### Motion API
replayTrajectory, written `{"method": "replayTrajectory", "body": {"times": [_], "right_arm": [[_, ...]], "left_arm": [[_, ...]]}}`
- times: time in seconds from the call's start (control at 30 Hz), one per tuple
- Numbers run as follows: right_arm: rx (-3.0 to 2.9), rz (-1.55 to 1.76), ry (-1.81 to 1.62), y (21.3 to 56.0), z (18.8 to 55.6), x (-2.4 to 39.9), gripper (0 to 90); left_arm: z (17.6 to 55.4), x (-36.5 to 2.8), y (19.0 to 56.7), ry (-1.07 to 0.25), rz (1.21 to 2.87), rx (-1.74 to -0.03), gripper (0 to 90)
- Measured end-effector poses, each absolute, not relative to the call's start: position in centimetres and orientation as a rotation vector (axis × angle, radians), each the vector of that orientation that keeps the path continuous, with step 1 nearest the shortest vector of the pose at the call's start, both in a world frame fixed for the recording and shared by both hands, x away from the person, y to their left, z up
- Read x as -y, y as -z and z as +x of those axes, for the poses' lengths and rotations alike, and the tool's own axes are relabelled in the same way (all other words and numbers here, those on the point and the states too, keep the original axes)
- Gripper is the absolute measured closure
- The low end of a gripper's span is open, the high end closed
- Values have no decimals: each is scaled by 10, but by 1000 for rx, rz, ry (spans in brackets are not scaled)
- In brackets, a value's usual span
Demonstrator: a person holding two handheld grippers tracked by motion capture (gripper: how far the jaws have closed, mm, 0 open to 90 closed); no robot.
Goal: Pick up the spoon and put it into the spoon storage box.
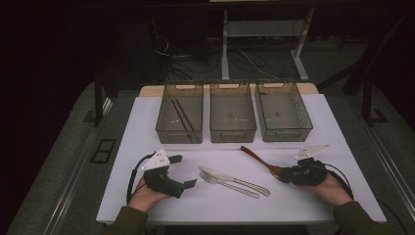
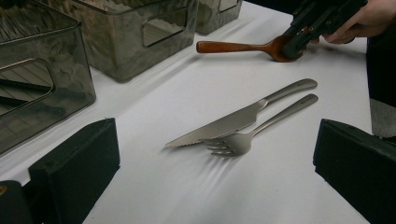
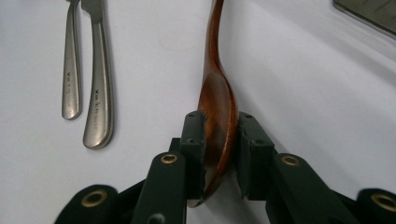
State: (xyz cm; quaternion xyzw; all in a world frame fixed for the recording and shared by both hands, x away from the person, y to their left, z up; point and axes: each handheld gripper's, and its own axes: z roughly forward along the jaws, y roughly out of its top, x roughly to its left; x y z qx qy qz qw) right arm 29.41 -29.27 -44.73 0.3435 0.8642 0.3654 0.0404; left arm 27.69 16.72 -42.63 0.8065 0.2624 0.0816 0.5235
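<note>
**Right gripper clamps the wooden spoon by its bowl**

At the lower right of the high view, the right gripper (image 1: 289, 175) has the bowl of the wooden spoon (image 1: 262, 160) between its jaws, the handle running up and to the left toward the middle of the white table (image 1: 147, 127). In the right gripper view the two black pads sit against either side of the spoon's bowl, which stands on edge between them (the handle rises straight up the centre of that frame).

At the lower left of the high view, the left gripper (image 1: 186, 171) rests low over the table with its jaws spread wide and nothing between them; in its own view the two black jaws stand at the far left and right edges.

Between the two grippers, at lower centre, lie a knife (image 1: 235, 180) and a fork (image 1: 230, 185), side by side and touching. Along the upper edge of the table stand three clear bins; the left bin (image 1: 179, 120) holds dark chopsticks (image 1: 181, 115).
</note>
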Motion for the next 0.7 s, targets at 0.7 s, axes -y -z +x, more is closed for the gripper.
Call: {"method": "replayTrajectory", "body": {"times": [0.7], "right_arm": [[-2656, 1050, -1111, 445, 293, 290, 807]], "left_arm": [[278, -166, 428, -206, 1936, -603, 0]]}}
